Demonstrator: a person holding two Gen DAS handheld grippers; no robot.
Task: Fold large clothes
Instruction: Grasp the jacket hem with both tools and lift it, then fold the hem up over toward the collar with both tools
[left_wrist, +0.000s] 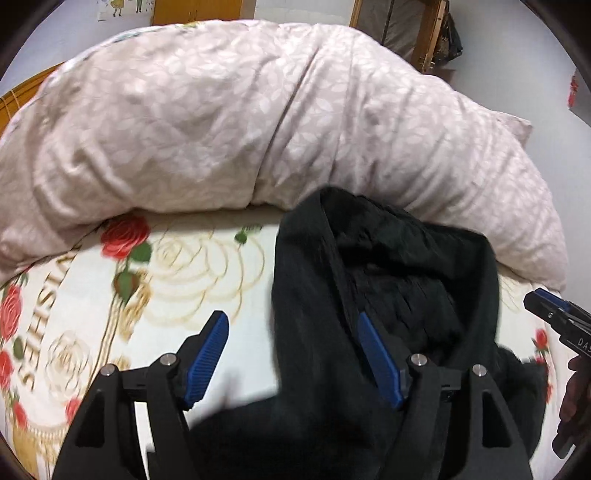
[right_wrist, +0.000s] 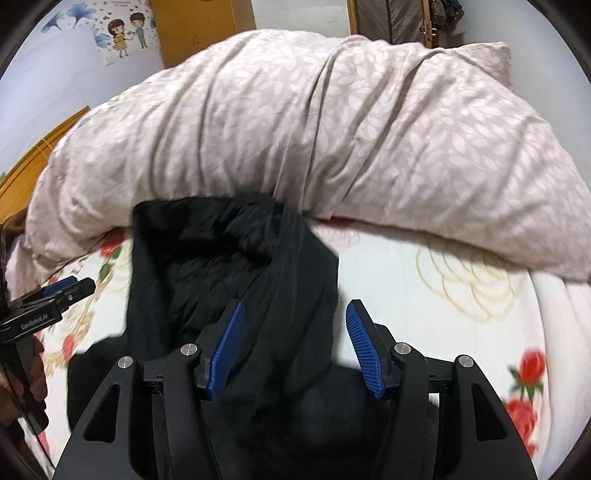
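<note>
Two hand-held grippers are being held over a black garment that is lying bunched on a rose-printed bedsheet, in the lower centre of both views. The garment is being shown as a dark, rumpled heap: a smooth, matte outer layer is folded back along one side, and a fuzzier, ribbed-looking inner surface is being exposed in the hollow between the folds. Its far edge is touching a pale, leaf-patterned quilt that is piled across the upper half of each frame.

In the left wrist view, the left gripper is being held with its blue-padded fingers spread wide apart; one pad is over the sheet, the other over the dark cloth, and nothing is being clamped. In the right wrist view, the right gripper is likewise being held open, its fingers astride the garment's right-hand fold, with the fabric lying between them but not pinched.

Wooden furniture and a cartoon wall sticker are being seen at the upper left of the right wrist view.
</note>
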